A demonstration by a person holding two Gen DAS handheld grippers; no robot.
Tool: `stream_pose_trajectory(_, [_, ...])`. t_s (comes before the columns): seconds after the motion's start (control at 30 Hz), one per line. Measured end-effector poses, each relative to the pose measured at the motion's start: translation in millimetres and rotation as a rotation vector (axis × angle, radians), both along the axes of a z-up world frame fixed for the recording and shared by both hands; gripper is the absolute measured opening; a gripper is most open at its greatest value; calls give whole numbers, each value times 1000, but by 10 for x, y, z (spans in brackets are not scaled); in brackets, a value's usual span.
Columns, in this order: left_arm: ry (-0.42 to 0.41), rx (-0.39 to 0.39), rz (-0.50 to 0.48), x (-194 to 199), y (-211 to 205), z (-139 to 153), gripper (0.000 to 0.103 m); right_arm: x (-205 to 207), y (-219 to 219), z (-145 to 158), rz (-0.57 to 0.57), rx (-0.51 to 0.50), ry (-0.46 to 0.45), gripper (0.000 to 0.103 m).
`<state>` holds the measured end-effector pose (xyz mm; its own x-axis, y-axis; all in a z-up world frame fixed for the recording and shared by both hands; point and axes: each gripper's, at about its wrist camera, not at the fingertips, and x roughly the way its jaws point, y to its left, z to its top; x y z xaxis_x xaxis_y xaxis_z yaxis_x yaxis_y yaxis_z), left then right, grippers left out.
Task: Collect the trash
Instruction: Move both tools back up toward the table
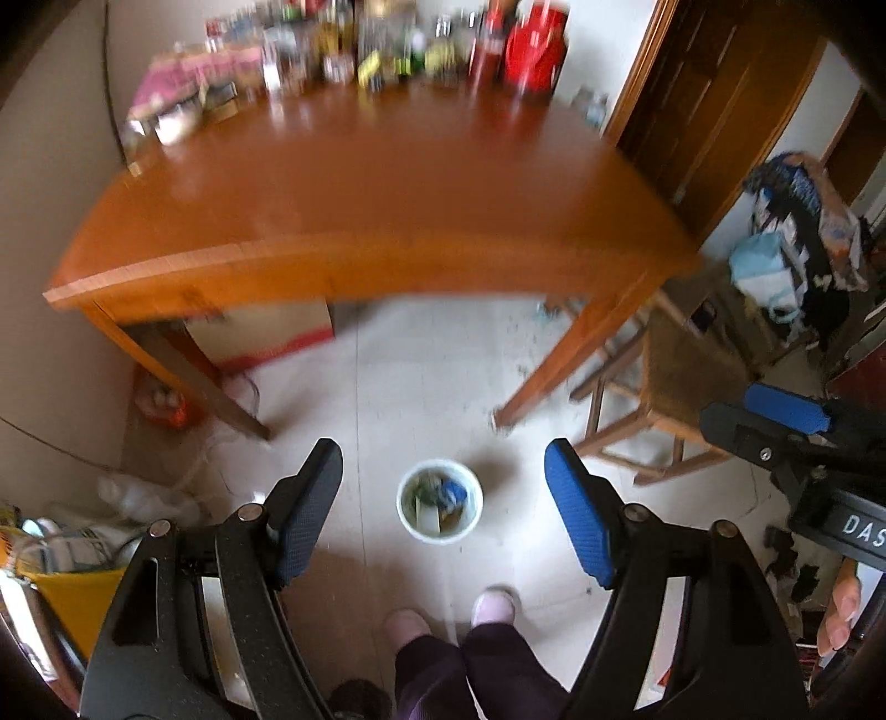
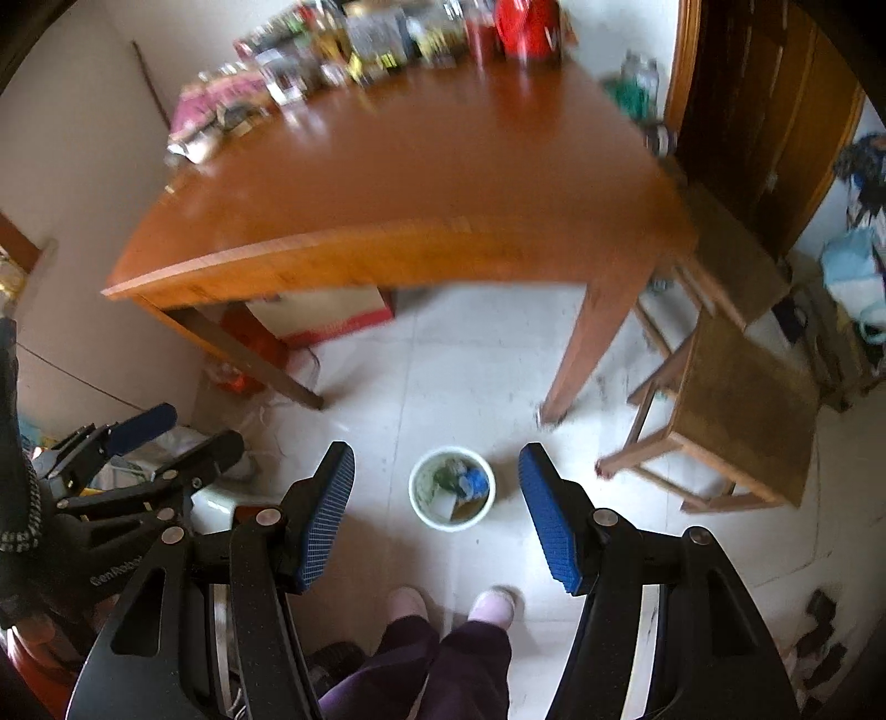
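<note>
Left gripper (image 1: 443, 487): jaws apart, empty.
Right gripper (image 2: 437, 487): jaws apart, empty.
Bin (image 1: 439, 501): on floor, between jaws, holding trash.
Table (image 1: 360, 183): beyond jaws.

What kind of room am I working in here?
Most likely a home dining room or kitchen corner: a wooden table crowded with bottles and jars along its far edge, a wooden stool beside it, and a small trash bin on the tiled floor.
</note>
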<state>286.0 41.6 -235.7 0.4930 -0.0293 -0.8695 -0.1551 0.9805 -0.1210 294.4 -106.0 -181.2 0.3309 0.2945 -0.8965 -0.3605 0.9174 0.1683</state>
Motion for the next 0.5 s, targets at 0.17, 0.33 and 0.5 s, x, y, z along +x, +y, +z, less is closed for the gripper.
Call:
stream_pose_trajectory(0.17, [-149, 1, -4, -179, 101, 766, 74, -190, 65, 515, -1, 4, -90, 58])
stream_pose_trajectory(0.33, [-284, 51, -20, -360, 164, 1393, 75, -394, 108, 1095, -15, 26, -236, 58])
stream_pose_trajectory(0.5, [-382, 69, -37, -596, 242, 1841, 75, -547, 203, 1571, -36, 50, -386, 58])
